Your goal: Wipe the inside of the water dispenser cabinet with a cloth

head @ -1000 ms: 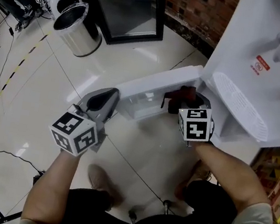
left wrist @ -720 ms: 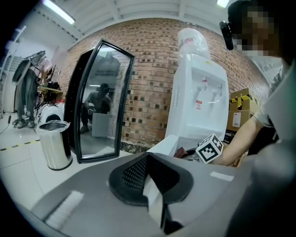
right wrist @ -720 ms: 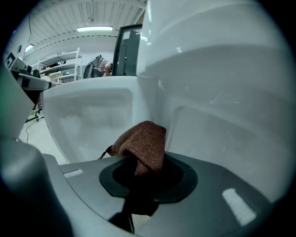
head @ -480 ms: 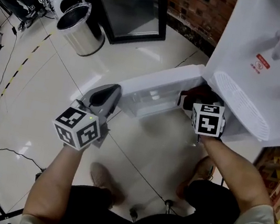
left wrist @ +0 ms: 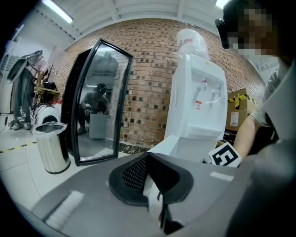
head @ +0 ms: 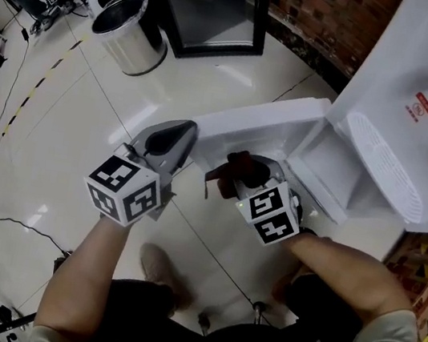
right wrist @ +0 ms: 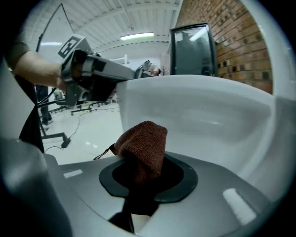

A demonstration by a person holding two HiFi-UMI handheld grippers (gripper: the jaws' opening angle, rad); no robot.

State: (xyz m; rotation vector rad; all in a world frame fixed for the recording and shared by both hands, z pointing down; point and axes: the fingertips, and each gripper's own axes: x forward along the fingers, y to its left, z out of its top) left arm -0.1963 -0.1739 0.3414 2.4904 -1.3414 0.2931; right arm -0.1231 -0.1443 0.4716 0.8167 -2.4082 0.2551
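Glossy tiled floor [head: 74, 135], brick wall [head: 329, 15] at back.

Head view: white dispenser [head: 422, 95] at right, its cabinet [head: 331, 174] open low down, door [head: 262, 125] swung out to the left. L gripper [head: 184, 133] sits at the door's free end, prob. keeping it open; contact not clear. R gripper [head: 250, 172] holds the cloth [head: 235, 166] outside the cabinet, just in front of the door's inner face. Bin [head: 128, 30] and black-framed mirror [head: 217, 4] are well apart, not in the way. Person's legs and a shoe show below.

L gripper view: jaws together, nothing visibly pinched. A white sliver shows beyond the tips, prob. the door edge. Dispenser, mirror and bin ahead; boxes [left wrist: 238, 111] far right.

R gripper view: jaws clamped on the cloth, a brown wad bunched above them. Door's inner face fills the right, near the cloth; touch not certain.

Progress, as a guess: no wet marks or dirt show, so what's been wiped can't be told. With the cloth out by the door, cabinet walls, floor and back likely remain. Hindrances: low opening under the drip tray [head: 385, 166], and the door must be kept open.
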